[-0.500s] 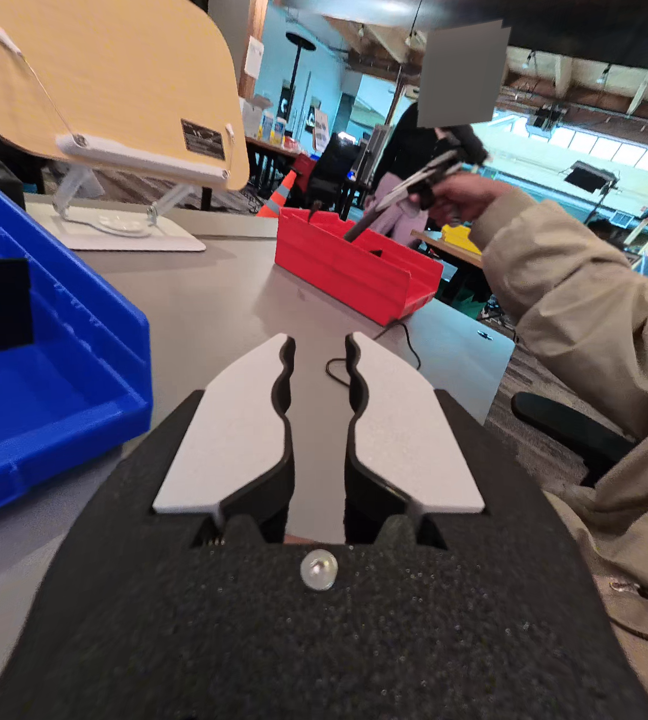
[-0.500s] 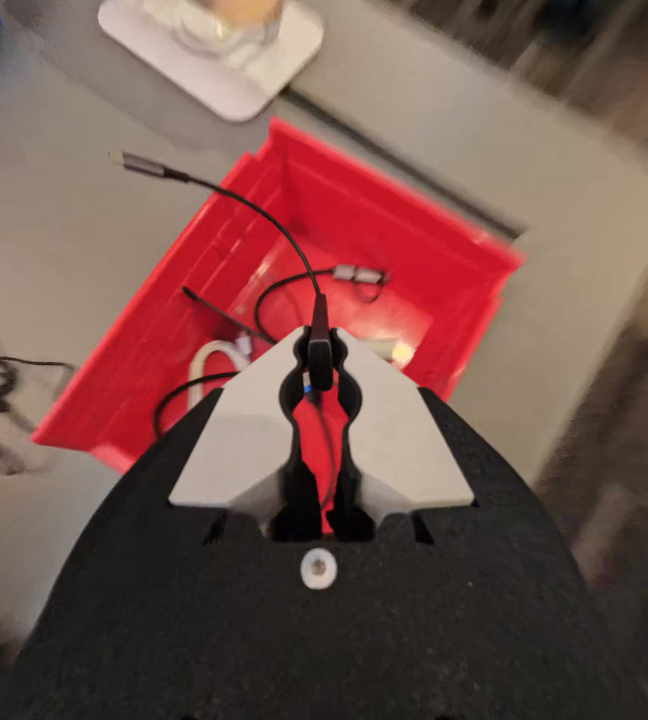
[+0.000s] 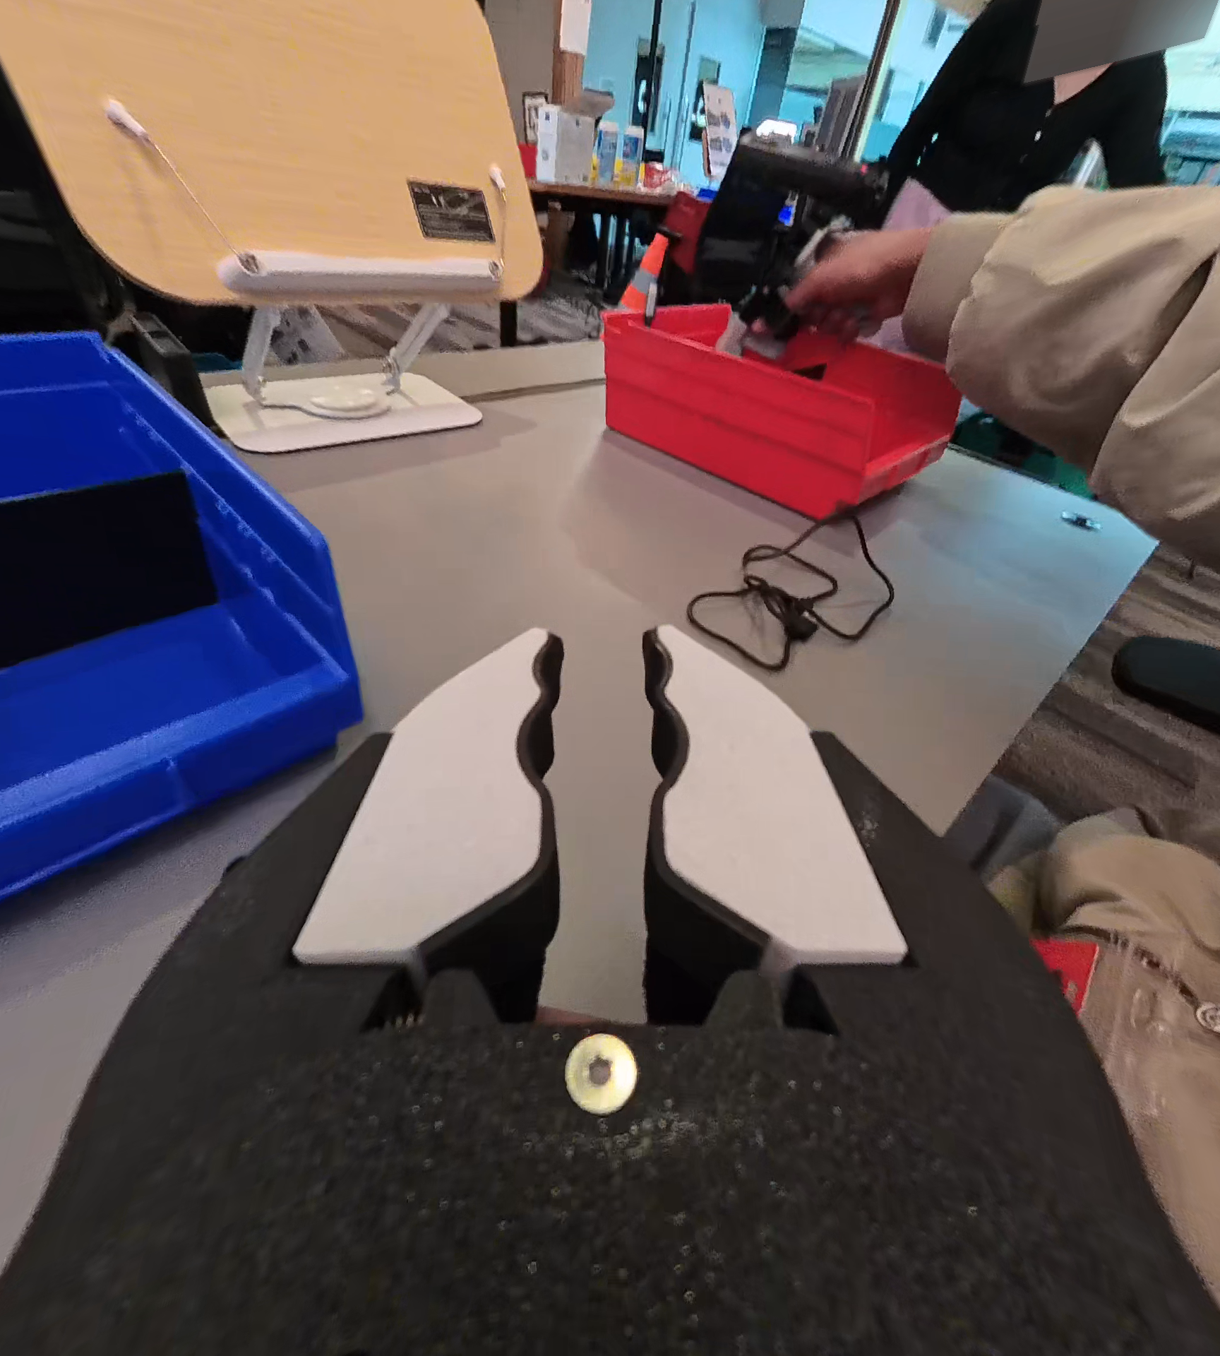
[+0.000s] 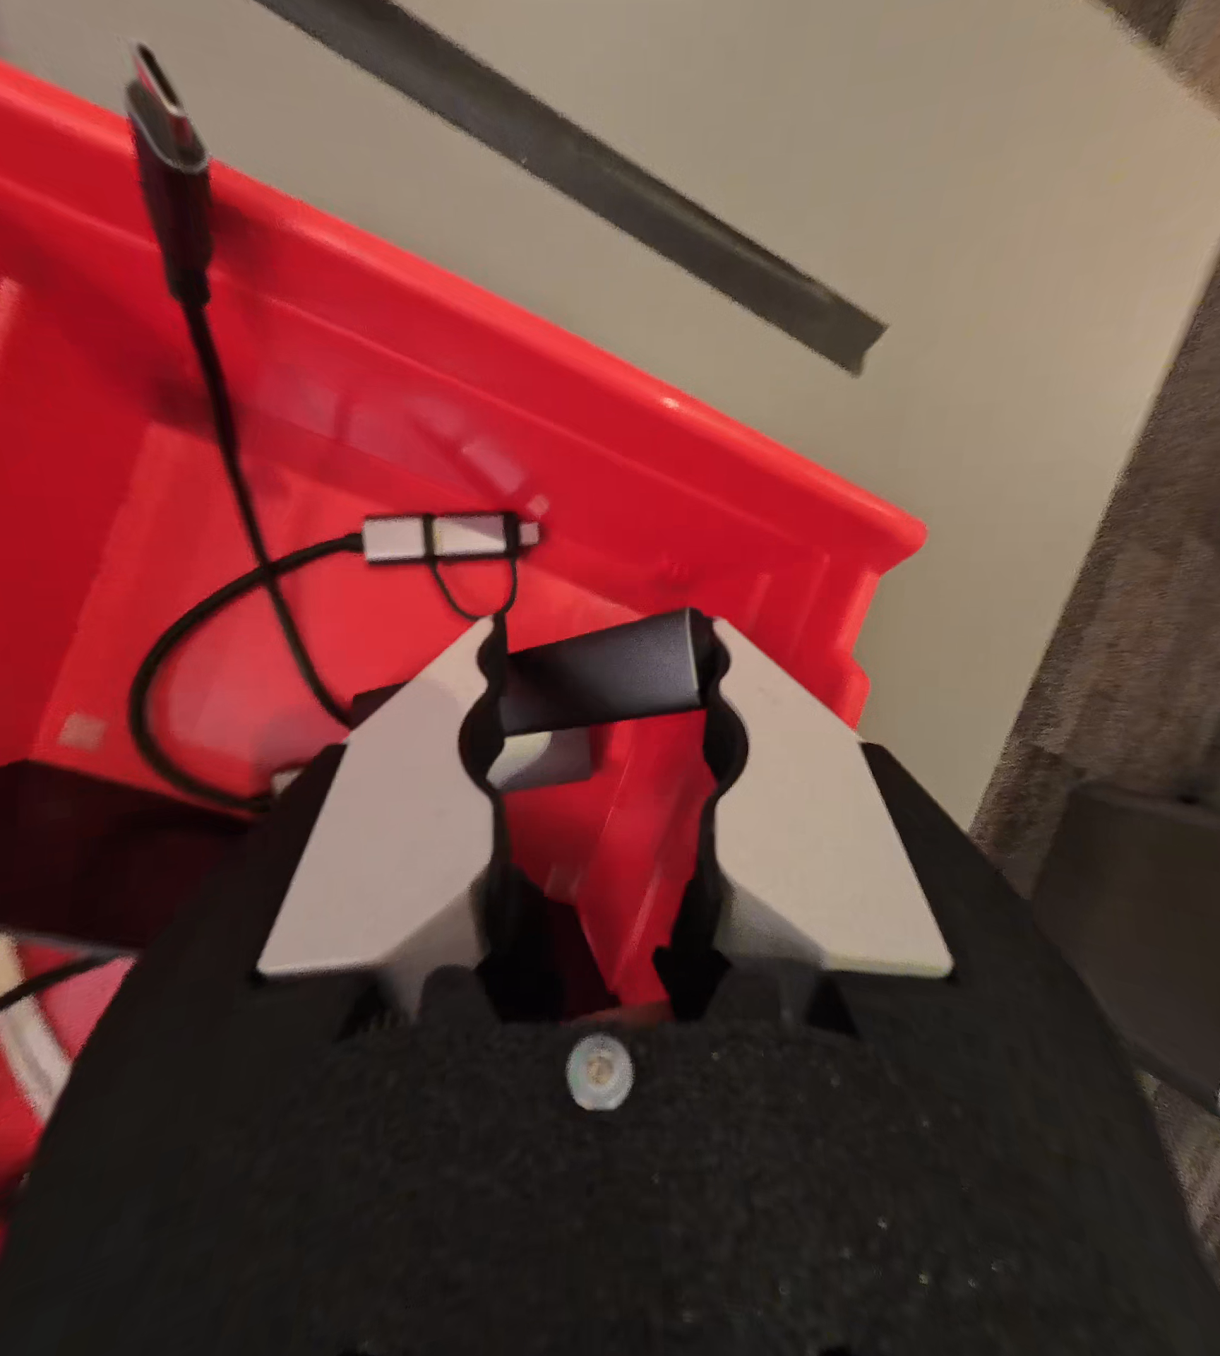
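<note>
Our left gripper gapes empty; right gripper spans a light, rigid adapter by its ends at the red bin's corner, grasp unclear to us.

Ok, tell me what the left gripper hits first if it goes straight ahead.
Probably nothing soon: the left gripper points over bare table, between the blue bin and the tangled black cable. Depth is unclear.

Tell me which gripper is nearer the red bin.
Right. The right gripper is down inside the red bin; the left gripper hangs over the table, well short of it.
</note>
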`<move>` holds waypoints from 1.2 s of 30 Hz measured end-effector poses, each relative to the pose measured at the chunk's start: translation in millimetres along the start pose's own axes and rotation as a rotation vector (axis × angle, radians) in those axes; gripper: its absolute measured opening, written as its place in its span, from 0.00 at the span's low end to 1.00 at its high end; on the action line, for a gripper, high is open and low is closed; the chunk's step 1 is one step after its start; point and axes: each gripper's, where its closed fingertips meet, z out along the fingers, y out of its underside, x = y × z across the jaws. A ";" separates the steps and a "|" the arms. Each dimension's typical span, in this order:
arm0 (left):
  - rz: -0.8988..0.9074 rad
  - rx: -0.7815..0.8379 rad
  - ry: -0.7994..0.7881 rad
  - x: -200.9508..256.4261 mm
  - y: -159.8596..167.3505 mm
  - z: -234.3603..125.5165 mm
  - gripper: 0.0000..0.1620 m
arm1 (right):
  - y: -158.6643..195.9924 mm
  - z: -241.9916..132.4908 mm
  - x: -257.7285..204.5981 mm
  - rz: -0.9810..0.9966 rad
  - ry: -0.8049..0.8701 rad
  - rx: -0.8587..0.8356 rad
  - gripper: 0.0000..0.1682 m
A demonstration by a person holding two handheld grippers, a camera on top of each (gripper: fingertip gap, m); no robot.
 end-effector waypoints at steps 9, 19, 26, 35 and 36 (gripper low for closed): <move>0.165 -0.109 0.004 13.2 20.9 2.5 0.13 | -36.7 -67.1 -8.9 0.013 0.221 0.338 0.39; 0.248 -0.176 0.014 15.6 33.0 7.3 0.13 | 77.9 -167.2 -331.7 -0.064 -0.608 0.490 0.45; 0.232 -0.199 0.047 17.3 37.1 14.0 0.13 | 115.2 -127.1 -365.7 -0.157 -0.487 0.428 0.52; 0.282 -0.245 0.061 23.9 47.3 20.2 0.13 | 120.9 -95.0 -384.4 -0.309 -0.368 0.345 0.40; 0.288 -0.250 0.058 23.9 48.5 20.0 0.13 | 120.0 -94.8 -385.5 -0.312 -0.370 0.350 0.36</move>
